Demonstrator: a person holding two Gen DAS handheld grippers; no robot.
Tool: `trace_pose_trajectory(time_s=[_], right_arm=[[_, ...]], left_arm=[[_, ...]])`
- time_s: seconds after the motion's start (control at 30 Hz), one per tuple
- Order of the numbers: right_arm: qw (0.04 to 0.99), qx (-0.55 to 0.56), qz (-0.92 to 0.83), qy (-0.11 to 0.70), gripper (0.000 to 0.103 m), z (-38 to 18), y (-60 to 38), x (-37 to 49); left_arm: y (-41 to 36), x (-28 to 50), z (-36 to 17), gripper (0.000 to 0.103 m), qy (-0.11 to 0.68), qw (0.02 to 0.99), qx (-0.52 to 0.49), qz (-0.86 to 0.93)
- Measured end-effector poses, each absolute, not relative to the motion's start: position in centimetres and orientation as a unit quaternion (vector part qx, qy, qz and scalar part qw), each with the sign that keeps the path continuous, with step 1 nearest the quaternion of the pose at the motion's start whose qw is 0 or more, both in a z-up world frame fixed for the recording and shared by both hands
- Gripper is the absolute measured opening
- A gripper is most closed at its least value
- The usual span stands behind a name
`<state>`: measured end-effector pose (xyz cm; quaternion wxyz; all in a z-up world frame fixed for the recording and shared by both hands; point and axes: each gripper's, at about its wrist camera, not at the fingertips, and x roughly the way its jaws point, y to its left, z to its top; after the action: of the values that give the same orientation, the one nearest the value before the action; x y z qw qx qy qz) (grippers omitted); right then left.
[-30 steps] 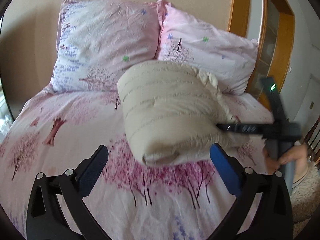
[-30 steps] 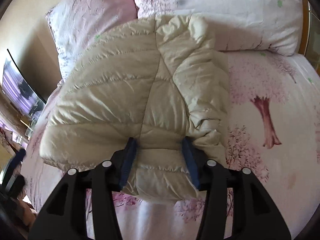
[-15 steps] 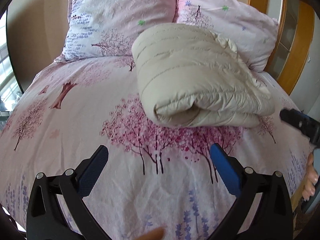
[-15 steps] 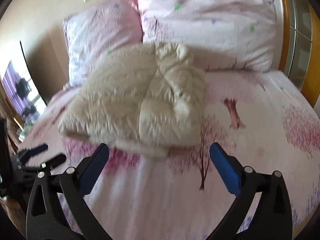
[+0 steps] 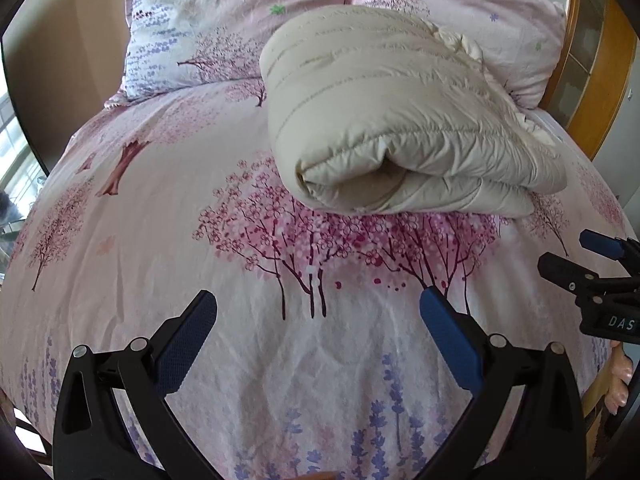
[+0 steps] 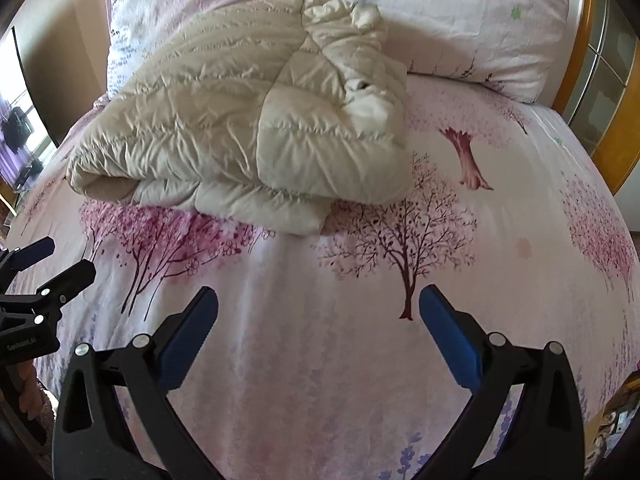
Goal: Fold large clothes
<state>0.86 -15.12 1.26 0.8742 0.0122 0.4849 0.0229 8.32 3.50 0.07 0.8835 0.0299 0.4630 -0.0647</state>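
A: So where's the cream puffer jacket [image 5: 384,120] at?

B: It's folded into a bundle, laid on the pink bedspread [image 5: 160,272] just below the two pillows [image 6: 460,16].

A: And the grippers?

B: The left gripper [image 5: 318,320] is spread wide, nothing pinched. The right gripper [image 6: 318,316] has just been opened, nothing between the pads, clear of the jacket.

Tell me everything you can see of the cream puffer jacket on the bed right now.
The cream puffer jacket is quilted, slightly shiny and puffy. It lies folded into a thick bundle on the pink tree-print bedspread, its far edge up against the two pillows. A rolled fold faces the left wrist camera; a crumpled paler part lies on top. Neither gripper touches it.
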Motion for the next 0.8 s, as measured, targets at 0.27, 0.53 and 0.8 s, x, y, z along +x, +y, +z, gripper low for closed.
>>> trace_pose_trajectory(time_s=[0.27,0.53,0.8], right_arm=[[0.875,0.008,0.021,0.484,0.101,1.18,-15.12,0.78],[0.874,0.009,0.019,0.485,0.101,1.10,-15.21,0.81],[0.873,0.010,0.019,0.487,0.101,0.97,-15.21,0.86]], left_arm=[[3.60,8.37,0.09,0.102,0.467,0.882,0.024,-0.065],[3.51,8.49,-0.02,0.102,0.470,0.880,0.023,-0.066],[3.42,8.48,-0.08,0.102,0.469,0.880,0.022,-0.065]])
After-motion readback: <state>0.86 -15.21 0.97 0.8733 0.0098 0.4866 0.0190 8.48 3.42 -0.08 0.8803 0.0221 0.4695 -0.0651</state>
